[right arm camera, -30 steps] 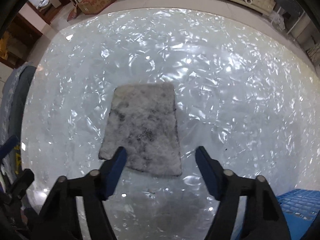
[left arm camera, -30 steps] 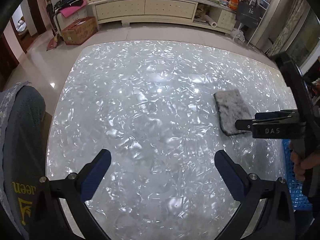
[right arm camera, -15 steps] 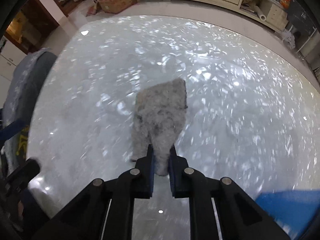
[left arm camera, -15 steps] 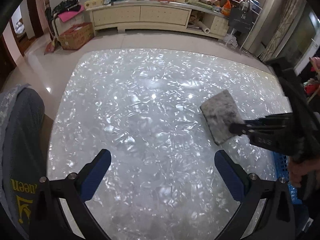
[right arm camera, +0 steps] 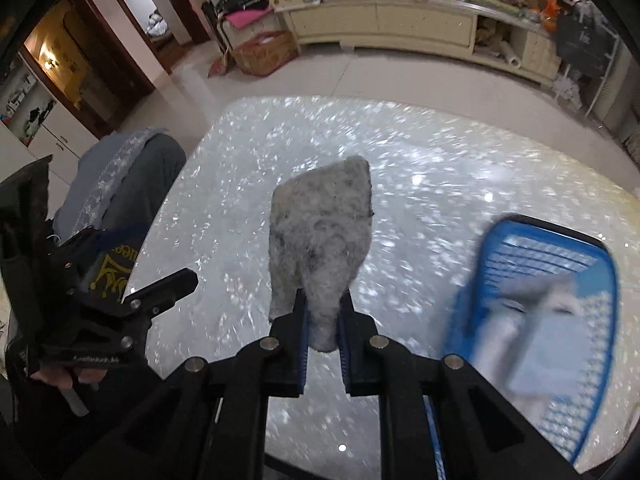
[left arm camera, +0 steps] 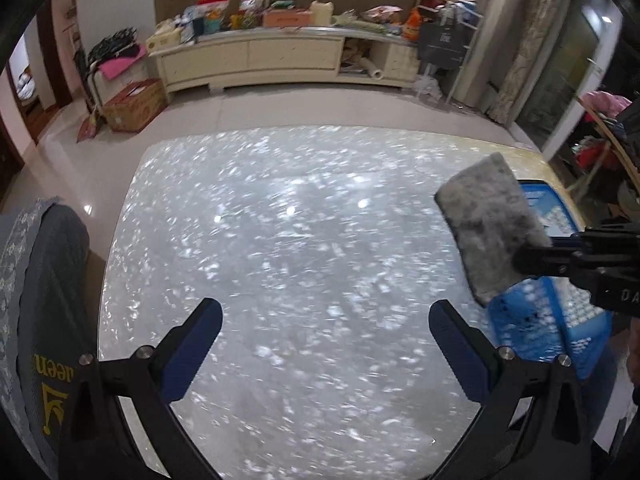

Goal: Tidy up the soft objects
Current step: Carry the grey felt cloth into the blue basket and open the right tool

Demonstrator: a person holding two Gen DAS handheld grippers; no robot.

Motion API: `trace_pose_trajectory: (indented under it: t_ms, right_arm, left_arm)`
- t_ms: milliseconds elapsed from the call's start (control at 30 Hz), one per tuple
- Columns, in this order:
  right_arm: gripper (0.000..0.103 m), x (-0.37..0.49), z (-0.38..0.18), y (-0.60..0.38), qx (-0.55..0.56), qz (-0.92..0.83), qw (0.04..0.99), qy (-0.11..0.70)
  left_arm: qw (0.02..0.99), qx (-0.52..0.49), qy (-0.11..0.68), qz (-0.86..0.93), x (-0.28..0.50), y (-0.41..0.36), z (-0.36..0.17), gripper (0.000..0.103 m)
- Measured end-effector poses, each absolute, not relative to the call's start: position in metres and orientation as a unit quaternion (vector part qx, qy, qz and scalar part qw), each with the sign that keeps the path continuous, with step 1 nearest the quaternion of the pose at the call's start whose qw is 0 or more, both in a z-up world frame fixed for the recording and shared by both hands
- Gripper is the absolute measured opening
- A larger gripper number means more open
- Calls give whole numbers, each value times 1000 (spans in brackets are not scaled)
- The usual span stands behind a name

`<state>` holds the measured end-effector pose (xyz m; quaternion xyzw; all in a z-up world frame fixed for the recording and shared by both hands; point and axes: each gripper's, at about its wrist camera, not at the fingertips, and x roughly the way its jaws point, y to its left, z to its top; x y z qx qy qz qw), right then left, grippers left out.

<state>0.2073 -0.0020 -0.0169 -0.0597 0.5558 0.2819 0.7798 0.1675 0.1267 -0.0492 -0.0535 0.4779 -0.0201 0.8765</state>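
My right gripper (right arm camera: pixel 323 312) is shut on a grey fuzzy cloth pad (right arm camera: pixel 320 232) and holds it in the air above the shiny white table (right arm camera: pixel 420 168). The pad (left arm camera: pixel 490 228) also shows at the right of the left wrist view, pinched by the right gripper (left arm camera: pixel 532 256) over the near end of a blue plastic basket (left arm camera: pixel 532 316). The basket (right arm camera: pixel 560 252) stands at the table's right and holds pale folded cloths (right arm camera: pixel 536 340). My left gripper (left arm camera: pixel 324 344) is open and empty, low over the table's near side.
A chair back draped in grey cloth (left arm camera: pixel 36 300) stands at the table's left edge. A cream sideboard (left arm camera: pixel 256 60) with clutter and a cardboard box (left arm camera: pixel 132 104) stand across the tiled floor. A clothes rack (left arm camera: pixel 608 128) is at the right.
My right gripper closed on the pad's near edge, lifted it off the table and carried it up and right toward the basket. Both cameras rose; my left gripper stayed open.
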Motion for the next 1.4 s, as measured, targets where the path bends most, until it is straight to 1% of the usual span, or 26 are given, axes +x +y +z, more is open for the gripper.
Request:
trace_pose_trajectory:
  t_ms: [233,400,667,933,1100,1167,1267,1300,1333,1367,1400]
  right_arm:
    - [12,179,15,-68,-41,252,806,535]
    - [12,168,9,-99,-17,231,815,531]
    - [12,146,3,-151,11,209,806,554]
    - [13,134,-32,-174,26,200,769,607]
    - [14,140,-53,-170,34,204,749,630]
    - [17,143,-58,-168,33,202,745,635]
    - [18,145,-58,-163,20,195,745,638]
    - [21,146,-57,-162,12,190,745,639]
    - [29,146,-56,-162,6,186,749,636]
    - [41,146,-53,-161,1,180,752,634]
    - [47,146,-51,-159,-6,173,755,632]
  left_arm:
    - [890,-34,452,-59,151,73,-15,103]
    - [891,-19,447,-81,149,34,-6,103]
    - [877,-4,466,-114,153,-27,-19,103]
    - [865,8,482,-138,150,-68,-38,103]
    - [857,14,495,-141,149,-81,-52,103]
    - [856,15,498,-142,149,-83,-55,103]
    - [853,19,501,-143,149,-85,-59,103]
    - [853,21,501,-143,149,-85,-60,103]
    - [853,22,502,-142,149,-85,-60,103]
    - [853,23,503,-141,150,-85,-61,103]
    - [852,23,503,-140,150,-84,-62,103]
